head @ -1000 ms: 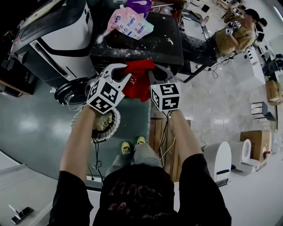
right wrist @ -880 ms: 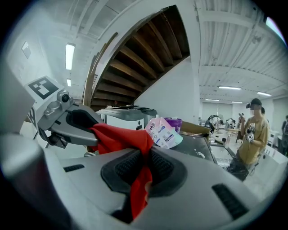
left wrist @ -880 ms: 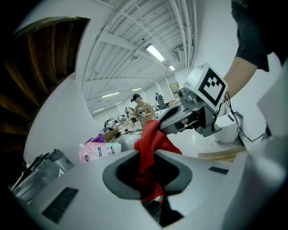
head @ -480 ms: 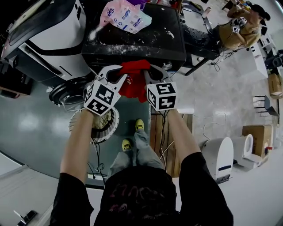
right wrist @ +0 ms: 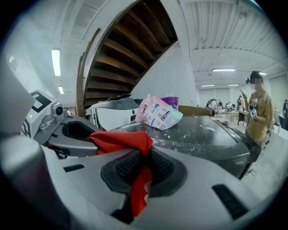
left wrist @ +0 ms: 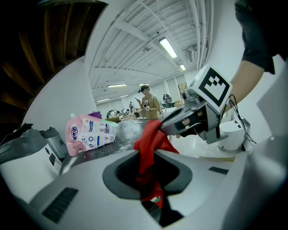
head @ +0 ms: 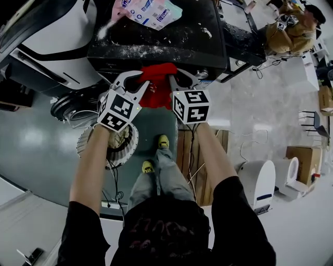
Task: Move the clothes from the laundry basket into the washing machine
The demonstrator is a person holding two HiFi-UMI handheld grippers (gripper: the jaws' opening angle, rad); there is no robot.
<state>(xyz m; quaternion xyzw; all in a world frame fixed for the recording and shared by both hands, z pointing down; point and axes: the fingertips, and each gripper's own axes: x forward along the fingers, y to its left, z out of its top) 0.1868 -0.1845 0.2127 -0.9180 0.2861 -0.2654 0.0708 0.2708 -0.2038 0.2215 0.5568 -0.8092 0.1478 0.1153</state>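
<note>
A red garment hangs stretched between both grippers, just in front of the washing machine's dusty black top. My left gripper is shut on its left edge and my right gripper on its right edge. In the left gripper view the red garment is pinched in the jaws, with the right gripper's marker cube beyond. In the right gripper view the red garment runs down through the shut jaws. The white round laundry basket stands on the floor under my left forearm.
A pink detergent pouch lies on the machine's top. A round open door sits low at the left, beside a white-and-black appliance. A person stands far right. A wooden pallet and cables lie by my feet.
Both grippers have sunk together with the red garment, which now hangs lower against the machine's front edge. The grip on it is unchanged.
</note>
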